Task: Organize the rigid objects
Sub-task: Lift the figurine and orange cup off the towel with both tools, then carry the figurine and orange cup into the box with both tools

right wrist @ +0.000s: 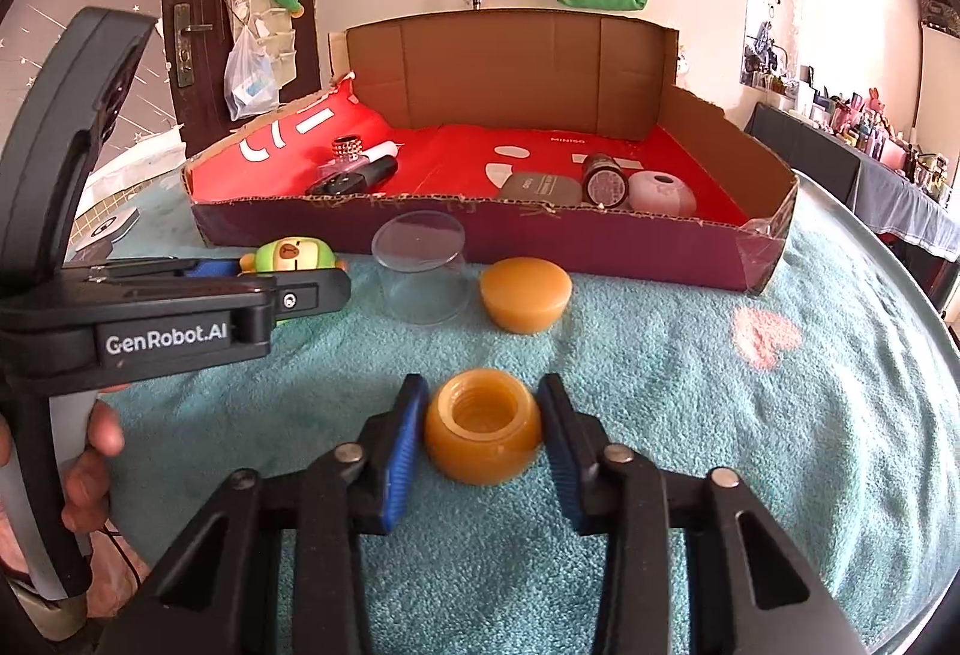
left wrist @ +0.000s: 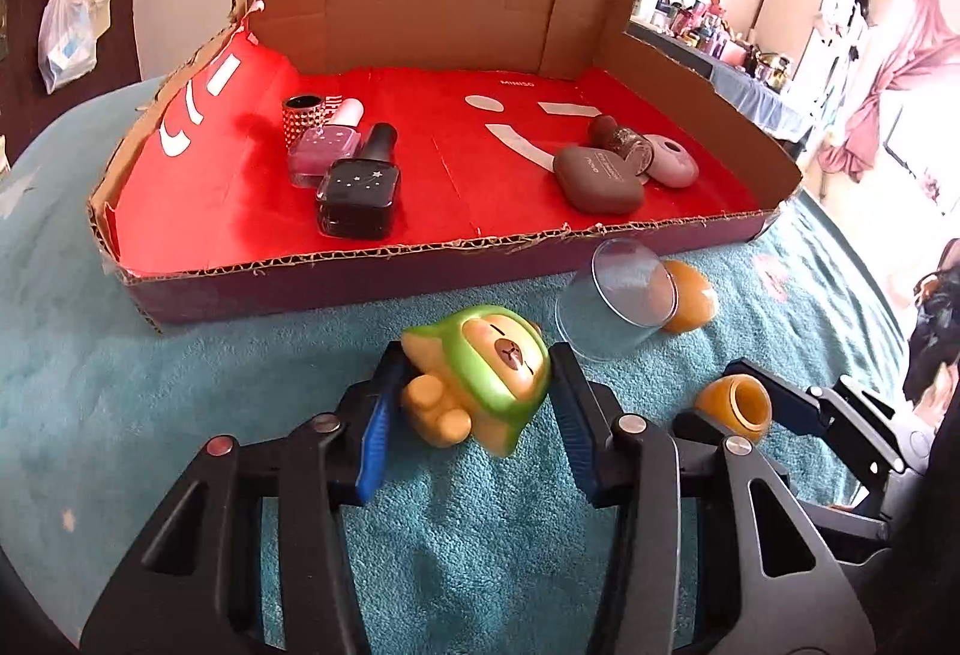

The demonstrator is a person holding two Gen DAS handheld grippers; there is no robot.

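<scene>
Bear figurine on its side, head toward tray

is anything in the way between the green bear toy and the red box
Only the box's low front wall. The green bear toy sits in the left gripper on the towel, with bare towel up to that wall.

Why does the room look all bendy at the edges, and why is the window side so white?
Both wrist views are fisheye, so straight things bow: the cardboard box curves in the right wrist view. In the left wrist view, daylight washes out the right side, and dark corners frame the picture. The bear figure close up stays sharp; the far shelves look soft.
</scene>
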